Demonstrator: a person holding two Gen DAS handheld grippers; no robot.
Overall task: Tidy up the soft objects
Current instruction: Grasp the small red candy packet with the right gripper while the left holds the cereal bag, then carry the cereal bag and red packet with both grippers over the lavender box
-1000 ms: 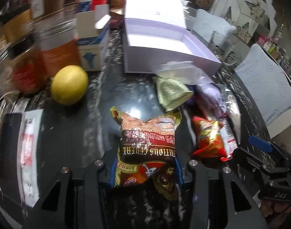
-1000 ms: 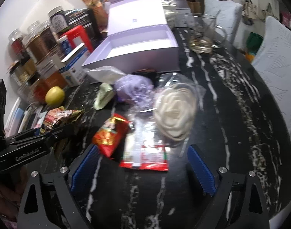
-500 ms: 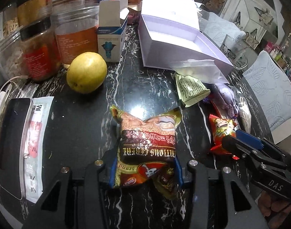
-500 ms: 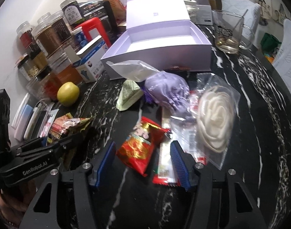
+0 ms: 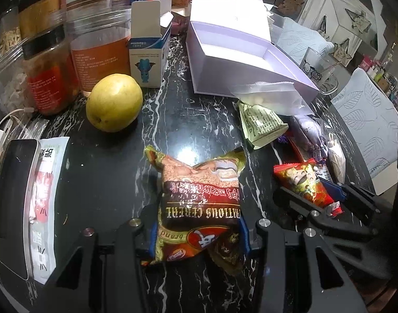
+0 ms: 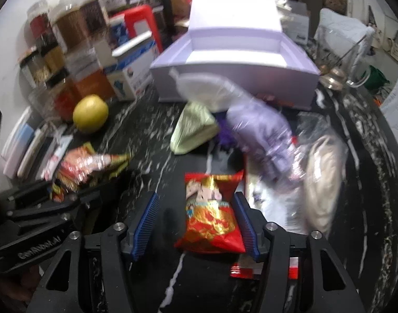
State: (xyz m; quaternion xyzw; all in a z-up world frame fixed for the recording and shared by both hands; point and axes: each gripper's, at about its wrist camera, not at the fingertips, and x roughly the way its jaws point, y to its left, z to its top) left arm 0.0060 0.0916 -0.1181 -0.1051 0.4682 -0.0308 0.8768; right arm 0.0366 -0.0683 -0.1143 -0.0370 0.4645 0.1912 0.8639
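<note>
My left gripper (image 5: pixel 197 237) is shut on a brown cereal packet (image 5: pixel 199 203) and holds it over the black marble table; the packet also shows in the right wrist view (image 6: pixel 89 167). My right gripper (image 6: pixel 199 221) is open around a small red snack packet (image 6: pixel 212 216), its right pad touching the packet and a gap at the left pad. The red packet shows in the left wrist view (image 5: pixel 303 185) too. An open lilac box (image 6: pixel 235 75) stands behind. A green pouch (image 6: pixel 193 127), a purple bag (image 6: pixel 261 135) and a clear bag with a white roll (image 6: pixel 324 182) lie nearby.
A yellow pear (image 5: pixel 114 103) lies at the left. Jars (image 5: pixel 99 52) and a small blue-white carton (image 5: pixel 148 60) stand behind it. A phone (image 5: pixel 13 203) and a sachet (image 5: pixel 46 208) lie at the left edge. A glass cup (image 5: pixel 316 65) stands right of the box.
My right gripper has moved forward and left, so the red snack packet now sits between its pads, and its jaws have narrowed. My left gripper keeps the cereal packet and has shifted slightly.
</note>
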